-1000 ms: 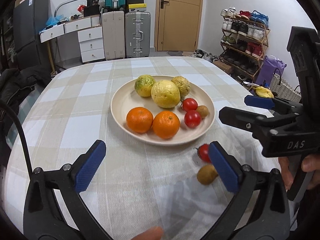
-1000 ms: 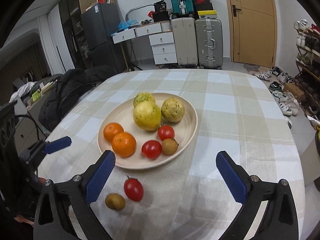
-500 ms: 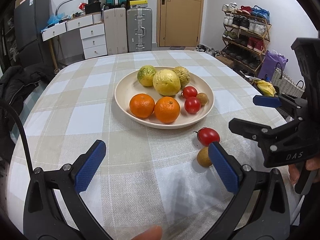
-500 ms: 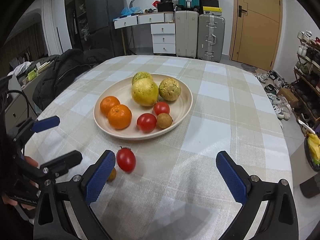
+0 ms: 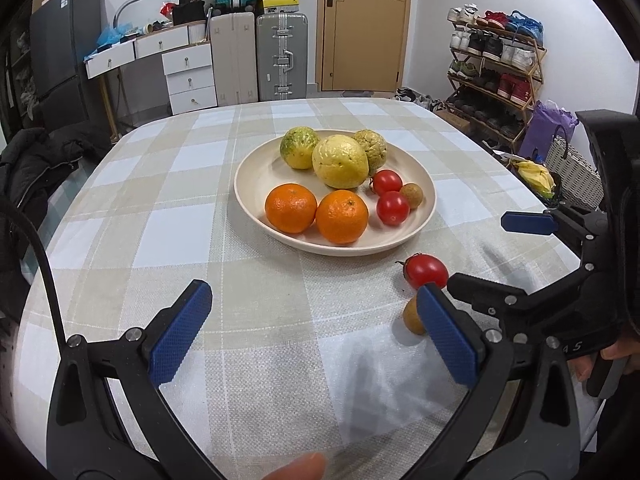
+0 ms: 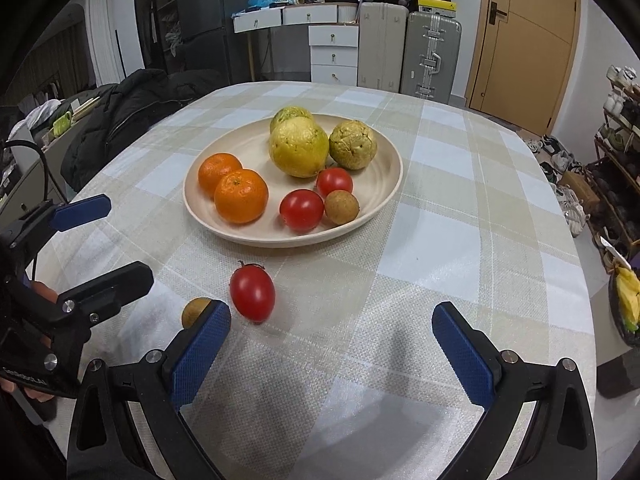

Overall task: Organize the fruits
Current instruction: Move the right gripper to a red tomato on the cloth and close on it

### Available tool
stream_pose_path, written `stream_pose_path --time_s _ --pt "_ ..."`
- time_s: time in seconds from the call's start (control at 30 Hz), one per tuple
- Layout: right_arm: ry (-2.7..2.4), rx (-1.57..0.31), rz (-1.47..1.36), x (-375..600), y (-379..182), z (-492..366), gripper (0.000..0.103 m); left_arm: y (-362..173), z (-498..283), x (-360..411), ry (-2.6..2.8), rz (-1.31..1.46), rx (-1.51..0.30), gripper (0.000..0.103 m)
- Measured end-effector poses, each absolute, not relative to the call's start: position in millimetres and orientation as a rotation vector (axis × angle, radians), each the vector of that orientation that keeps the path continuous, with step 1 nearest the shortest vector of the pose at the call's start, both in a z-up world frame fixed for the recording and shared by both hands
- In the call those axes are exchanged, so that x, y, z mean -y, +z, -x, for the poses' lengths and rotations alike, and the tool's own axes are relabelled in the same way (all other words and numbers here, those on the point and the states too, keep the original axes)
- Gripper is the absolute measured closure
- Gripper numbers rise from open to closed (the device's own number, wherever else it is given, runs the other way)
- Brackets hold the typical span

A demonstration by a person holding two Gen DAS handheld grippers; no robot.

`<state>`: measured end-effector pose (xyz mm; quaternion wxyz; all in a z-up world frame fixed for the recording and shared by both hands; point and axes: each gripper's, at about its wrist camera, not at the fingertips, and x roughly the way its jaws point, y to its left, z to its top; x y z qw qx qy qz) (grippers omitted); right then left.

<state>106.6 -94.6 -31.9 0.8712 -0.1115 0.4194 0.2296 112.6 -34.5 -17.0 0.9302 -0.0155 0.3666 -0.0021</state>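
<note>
Loose tomato: lying on the cloth just near of the plate, not yet sorted.
Loose longan: sitting left of that tomato, half hidden behind a right finger.
Plate load: two oranges, three yellow-green fruits, two tomatoes, one longan resting inside.
Right gripper: hovering near the tomato, jaws spread wide, gripping nothing.
Left gripper: hovering over bare cloth, jaws spread, gripping nothing.
Risk: tomato is round, so a finger nudging it off-centre would likely send it rolling; the grippers are crowding one spot and could collide.
</note>
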Motion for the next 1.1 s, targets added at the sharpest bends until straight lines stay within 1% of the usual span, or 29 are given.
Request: stream_pose_path --time_s 0.4,0.7,1.1 --pt "0.463 -0.922 0.242 95 -42 -113 0.0 -19 -116 29 0.003 0.039 -0.761 0.001" --pt "0.465 -0.917 0.325 82 -44 -104 0.0 -20 -117 28 0.005 0.041 -0.764 0.001" --pt "0.463 -0.963 0.26 68 -53 -109 0.0 -20 -117 26 0.011 0.047 -0.765 0.001"
